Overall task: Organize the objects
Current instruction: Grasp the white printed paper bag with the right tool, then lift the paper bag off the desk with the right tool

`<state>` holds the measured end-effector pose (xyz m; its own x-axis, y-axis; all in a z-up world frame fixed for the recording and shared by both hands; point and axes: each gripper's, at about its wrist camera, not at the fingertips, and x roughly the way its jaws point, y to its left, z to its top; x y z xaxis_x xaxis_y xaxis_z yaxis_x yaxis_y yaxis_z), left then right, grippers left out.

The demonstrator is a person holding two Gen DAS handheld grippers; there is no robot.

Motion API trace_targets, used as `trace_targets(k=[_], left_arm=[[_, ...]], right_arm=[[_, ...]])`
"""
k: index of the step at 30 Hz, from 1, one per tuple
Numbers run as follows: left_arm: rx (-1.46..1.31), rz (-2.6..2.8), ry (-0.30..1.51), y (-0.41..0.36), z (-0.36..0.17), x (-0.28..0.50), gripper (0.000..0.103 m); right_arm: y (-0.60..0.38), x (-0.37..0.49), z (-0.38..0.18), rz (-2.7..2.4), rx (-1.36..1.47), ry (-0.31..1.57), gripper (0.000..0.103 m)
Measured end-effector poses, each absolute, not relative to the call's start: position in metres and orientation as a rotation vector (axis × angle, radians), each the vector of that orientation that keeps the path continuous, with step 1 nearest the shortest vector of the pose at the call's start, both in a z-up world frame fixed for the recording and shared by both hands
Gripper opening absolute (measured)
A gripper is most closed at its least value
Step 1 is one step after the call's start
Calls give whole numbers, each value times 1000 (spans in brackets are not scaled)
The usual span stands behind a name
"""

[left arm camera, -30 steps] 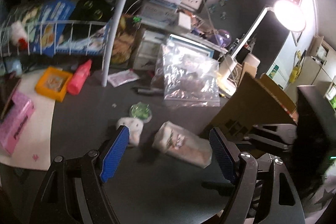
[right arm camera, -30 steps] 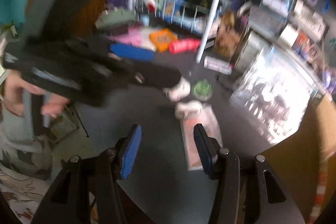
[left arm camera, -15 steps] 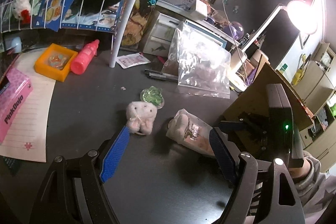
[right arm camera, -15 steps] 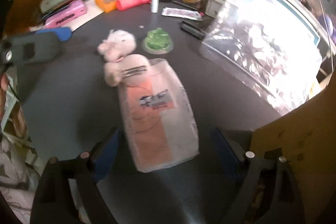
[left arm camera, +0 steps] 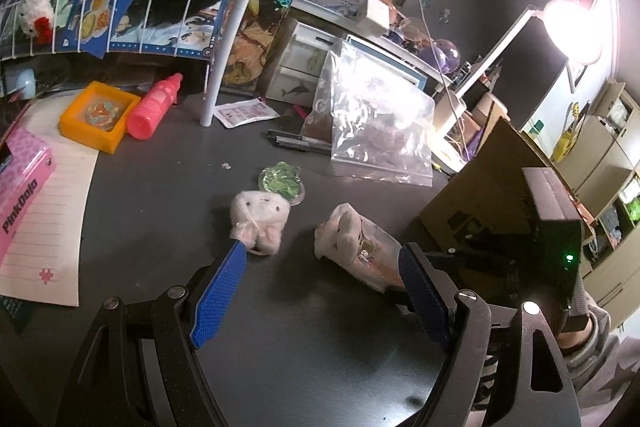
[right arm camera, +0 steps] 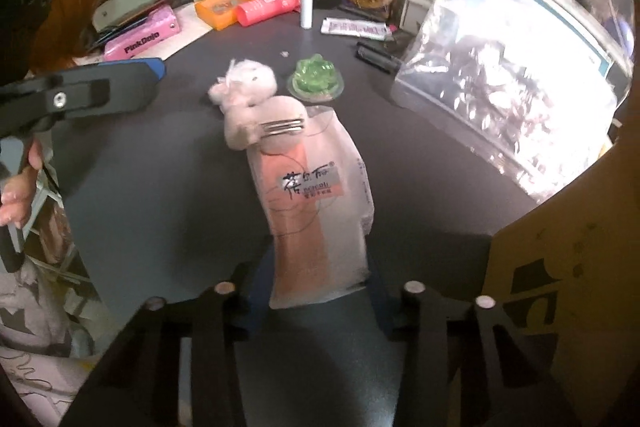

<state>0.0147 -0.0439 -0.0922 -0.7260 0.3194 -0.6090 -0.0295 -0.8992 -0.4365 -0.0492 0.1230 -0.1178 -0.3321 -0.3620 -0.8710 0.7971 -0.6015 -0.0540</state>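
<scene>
plush pouch (right arm camera: 316, 211) lies lengthwise, plush end away from right gripper (right arm camera: 316, 291).

open left tool (left arm camera: 320, 291), pink plush (left arm camera: 259, 219), pouch (left arm camera: 360, 247)

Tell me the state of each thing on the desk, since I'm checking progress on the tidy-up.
Packaged plush: lying flat, its near end between the closed-in jaws.
Right gripper: jaws have just been closing, shut on the packaged plush.
Left gripper: open, empty.
Loose pink plush: on the desk, ungripped.
Green trinket: on the desk, untouched.
Pink bottle: on its side.
Zip bag: leaning upright.
</scene>
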Motion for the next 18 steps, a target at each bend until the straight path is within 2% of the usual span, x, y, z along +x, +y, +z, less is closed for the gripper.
trace_targets(k=[7,11,15,18], left_arm=[[-1025,2682,-590,-38,-84,21,76],[-1010,2686,-582,-35,-79,23,76],[-999,2679,-594,-34,-78,24,76],[-1005,2680,-601,-34,-78,22,76]], right_arm=[[120,-26,-91,-2051,977,695,34],[112,-10,-78,-2124,824,854,34],[113,-8,-70,-2131,790,855,34],[110,-7,-68,-2186,729,928,34]])
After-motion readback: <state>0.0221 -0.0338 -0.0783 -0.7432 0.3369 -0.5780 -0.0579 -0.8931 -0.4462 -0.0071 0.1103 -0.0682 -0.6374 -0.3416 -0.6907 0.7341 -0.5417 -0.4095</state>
